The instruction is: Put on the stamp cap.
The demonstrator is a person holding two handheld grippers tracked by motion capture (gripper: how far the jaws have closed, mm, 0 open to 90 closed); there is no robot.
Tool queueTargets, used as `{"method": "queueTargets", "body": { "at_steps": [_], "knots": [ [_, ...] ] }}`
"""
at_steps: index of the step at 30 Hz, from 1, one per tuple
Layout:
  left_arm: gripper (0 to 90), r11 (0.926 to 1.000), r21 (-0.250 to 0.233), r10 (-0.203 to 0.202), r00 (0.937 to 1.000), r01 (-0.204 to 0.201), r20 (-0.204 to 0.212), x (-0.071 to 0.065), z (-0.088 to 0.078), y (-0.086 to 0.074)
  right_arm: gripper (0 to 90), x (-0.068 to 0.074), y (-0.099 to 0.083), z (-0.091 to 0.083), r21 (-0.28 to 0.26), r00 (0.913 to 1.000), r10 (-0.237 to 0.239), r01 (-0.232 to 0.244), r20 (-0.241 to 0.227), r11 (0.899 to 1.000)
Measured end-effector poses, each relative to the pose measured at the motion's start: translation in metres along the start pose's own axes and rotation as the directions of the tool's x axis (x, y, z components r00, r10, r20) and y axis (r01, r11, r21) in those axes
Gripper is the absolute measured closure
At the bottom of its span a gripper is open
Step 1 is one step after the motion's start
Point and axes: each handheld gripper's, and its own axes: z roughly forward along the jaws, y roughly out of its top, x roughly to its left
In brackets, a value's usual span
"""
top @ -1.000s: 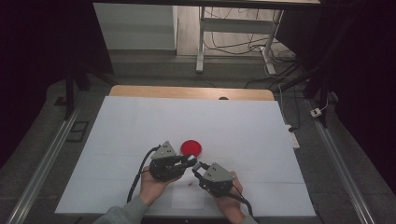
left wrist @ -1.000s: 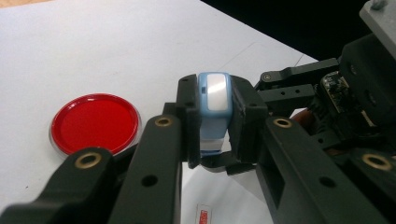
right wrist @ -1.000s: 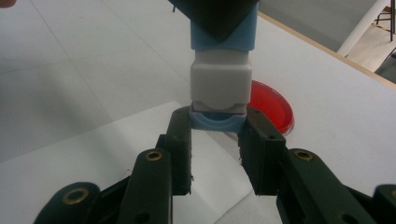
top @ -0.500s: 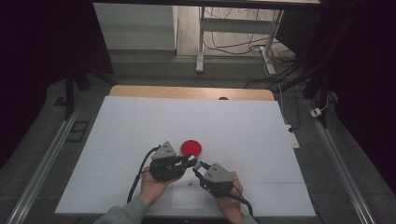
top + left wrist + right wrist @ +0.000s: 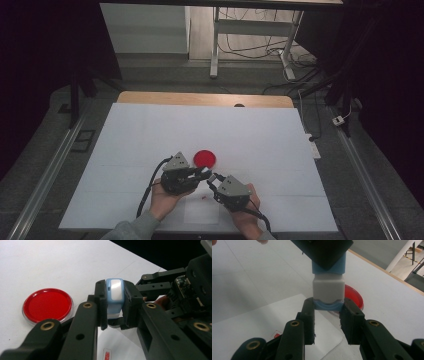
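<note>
Near edge of the tabletop, just left of its middle: two hands with grippers, tips meeting above the white surface. Left gripper clamped across the blue upper part of a small blue-and-white block, jaws pressed flat on both sides, glossy pale face of the block turned toward the lens. Right gripper closed on the opposite end of the same block, pads pinching a rounded blue cap below the white middle section. Held from both ends and clear of the table, probably so that one end can be pulled or twisted off the other; the opposed grips suit a separation, each hand steadying its own half. Under the grippers, flat on the surface: a loose white sheet with a small red-and-white label beside it, both close to the near edge and not in contact with the block. Just beyond the gripper tips, toward the table's centre: a round red dish with a clear rim, lying flat, near but apart from the jaws, likely to be brushed if the hands swing forward. Remaining white surface bare out to the far wooden edge. Beyond that, floor, a metal stand leg and trailing cables.
</note>
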Motion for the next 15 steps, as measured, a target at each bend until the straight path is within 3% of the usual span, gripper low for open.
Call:
{"method": "queueTargets", "body": {
  "at_steps": [15],
  "knots": [
    [76.2, 0.9994, 0.033, -0.015, 0.9998, 0.014, 0.016, 0.0023, 0.0021, -0.0012, 66.0, 0.0041, 0.0020, 0.0000, 0.021, 0.9968, -0.079, 0.079, 0.010, 0.997]
  ]
}}
